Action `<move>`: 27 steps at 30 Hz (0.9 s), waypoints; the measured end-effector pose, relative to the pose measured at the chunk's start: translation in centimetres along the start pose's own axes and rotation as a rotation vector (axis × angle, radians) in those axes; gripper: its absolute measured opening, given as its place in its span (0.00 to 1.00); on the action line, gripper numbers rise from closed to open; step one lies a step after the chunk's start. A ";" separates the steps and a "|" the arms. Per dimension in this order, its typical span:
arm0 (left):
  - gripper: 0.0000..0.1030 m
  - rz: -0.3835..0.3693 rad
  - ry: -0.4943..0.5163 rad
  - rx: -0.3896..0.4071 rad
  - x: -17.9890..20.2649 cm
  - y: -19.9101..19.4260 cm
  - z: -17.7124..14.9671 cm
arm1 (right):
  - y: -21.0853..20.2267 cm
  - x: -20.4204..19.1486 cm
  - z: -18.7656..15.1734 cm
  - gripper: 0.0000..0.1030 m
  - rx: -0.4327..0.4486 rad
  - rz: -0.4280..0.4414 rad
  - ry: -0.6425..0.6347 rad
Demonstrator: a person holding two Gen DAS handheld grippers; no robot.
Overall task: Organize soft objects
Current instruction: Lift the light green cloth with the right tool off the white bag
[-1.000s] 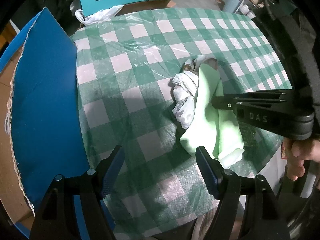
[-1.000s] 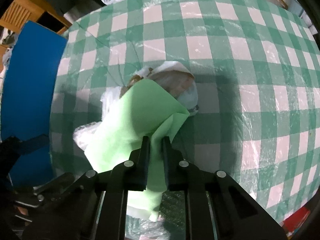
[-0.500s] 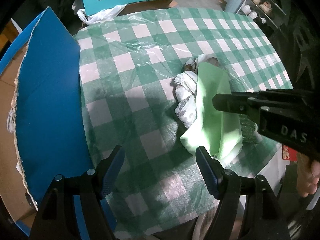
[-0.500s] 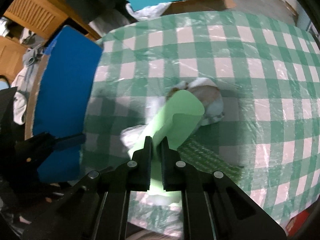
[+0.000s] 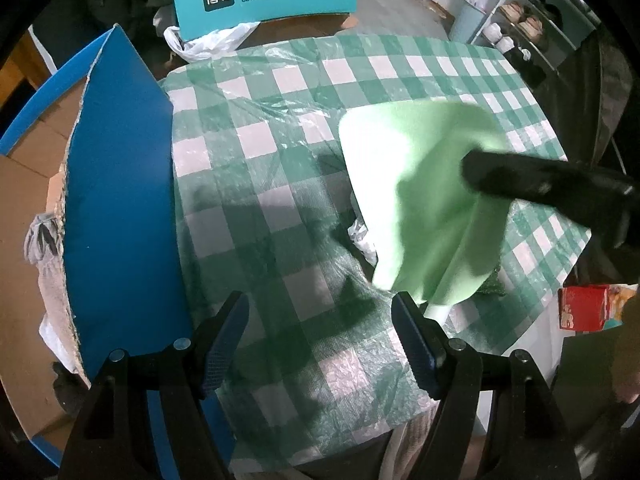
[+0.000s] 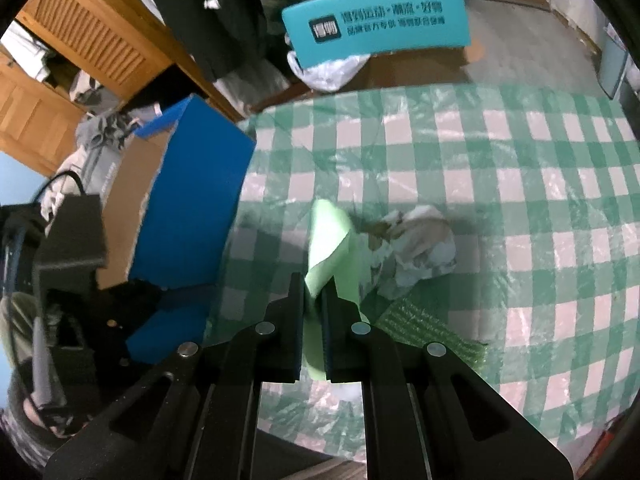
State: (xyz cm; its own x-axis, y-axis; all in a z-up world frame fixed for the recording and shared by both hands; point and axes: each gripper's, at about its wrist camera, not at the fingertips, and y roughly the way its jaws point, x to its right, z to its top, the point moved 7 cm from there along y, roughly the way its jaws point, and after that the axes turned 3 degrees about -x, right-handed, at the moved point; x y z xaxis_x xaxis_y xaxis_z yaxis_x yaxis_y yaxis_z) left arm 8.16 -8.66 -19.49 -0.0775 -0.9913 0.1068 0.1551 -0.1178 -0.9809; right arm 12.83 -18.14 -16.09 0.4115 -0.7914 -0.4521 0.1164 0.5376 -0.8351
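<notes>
Above the checked table (image 6: pixel 440 160), right gripper (image 6: pixel 314 300) pinches green cloth (image 6: pixel 328 236).

Both views are fisheye cameras riding on the hand-held grippers, each looking forward along its own fingers. The left wrist view looks steeply down from above the near edge of the checked tablecloth (image 5: pixel 280 184), with the blue board (image 5: pixel 124 208) at its left. The right wrist view tilts less steeply (more of the room shows), taking in the wooden cabinet (image 6: pixel 92 40). Both share the tablecloth, the blue board, the teal sign (image 6: pixel 376 28) and the light green cloth (image 5: pixel 420 200).
</notes>
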 end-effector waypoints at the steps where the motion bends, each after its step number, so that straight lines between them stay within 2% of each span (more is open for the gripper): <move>1: 0.73 0.001 0.000 0.000 0.0 0.0 0.0 | -0.4 0.1 0.2 0.07 0.010 -0.001 0.003; 13: 0.74 -0.005 0.007 0.001 1.0 0.4 0.7 | -4.0 4.2 0.9 0.07 0.077 -0.073 0.068; 16: 0.78 0.000 0.016 0.003 1.4 0.7 1.0 | -4.4 5.7 0.8 0.07 0.083 -0.098 0.089; 27: 0.78 0.014 0.028 0.030 2.5 1.9 3.7 | -4.4 11.4 0.4 0.07 0.076 -0.210 0.161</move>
State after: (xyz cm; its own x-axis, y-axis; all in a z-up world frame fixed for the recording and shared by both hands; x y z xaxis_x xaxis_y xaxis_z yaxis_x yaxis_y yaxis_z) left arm 11.87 -11.58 -20.50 -0.1029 -0.9908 0.0884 0.1853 -0.1064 -0.9769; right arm 17.40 -29.39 -17.46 0.2226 -0.9208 -0.3204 0.2543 0.3721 -0.8927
